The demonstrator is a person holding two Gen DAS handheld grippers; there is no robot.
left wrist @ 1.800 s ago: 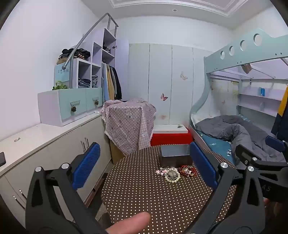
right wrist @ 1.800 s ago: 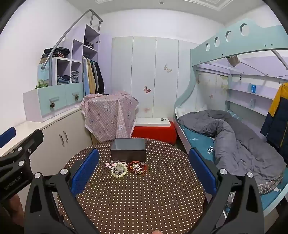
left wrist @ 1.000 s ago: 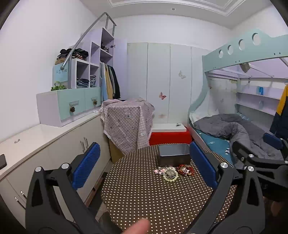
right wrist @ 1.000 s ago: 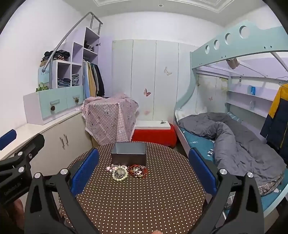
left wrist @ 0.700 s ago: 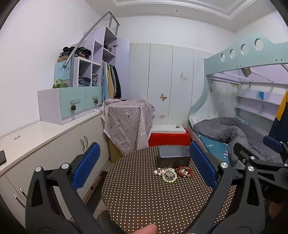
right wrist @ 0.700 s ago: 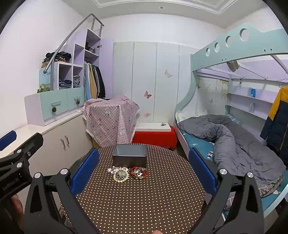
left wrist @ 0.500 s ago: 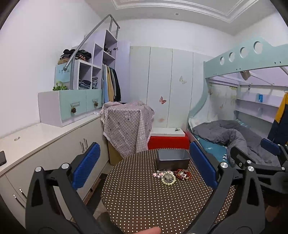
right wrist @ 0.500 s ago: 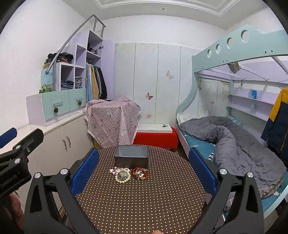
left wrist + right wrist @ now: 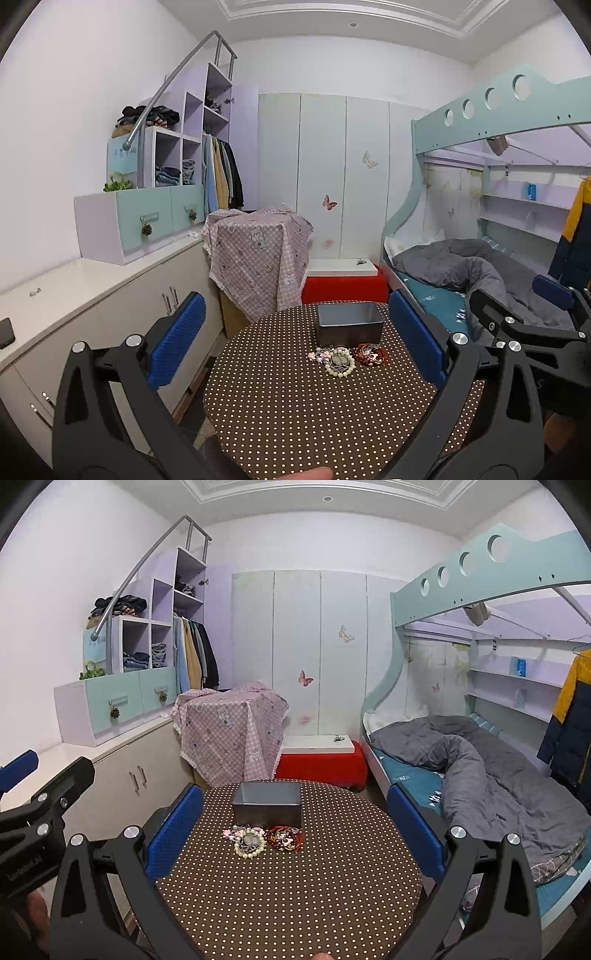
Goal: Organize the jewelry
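A small heap of jewelry lies on a round brown polka-dot table [image 9: 295, 406] [image 9: 295, 886]: a pale bead bracelet [image 9: 339, 363] [image 9: 250, 844], a red bead bracelet [image 9: 370, 354] [image 9: 285, 838] and a small pink piece [image 9: 317, 355] [image 9: 229, 833]. A dark grey open box [image 9: 349, 324] [image 9: 267, 803] stands just behind them. My left gripper [image 9: 295, 343] is open and empty, held back from the jewelry. My right gripper [image 9: 295, 823] is open and empty, also well short of it.
A white cabinet run [image 9: 92, 295] lies left of the table. A cloth-covered stand [image 9: 231, 738] and a red box [image 9: 321, 764] sit behind it. A bunk bed with a grey duvet [image 9: 480, 768] is on the right.
Both grippers have risen and tilted a little, so the table and jewelry sit lower in both views. Both stay open and empty. The jewelry and box have not moved.
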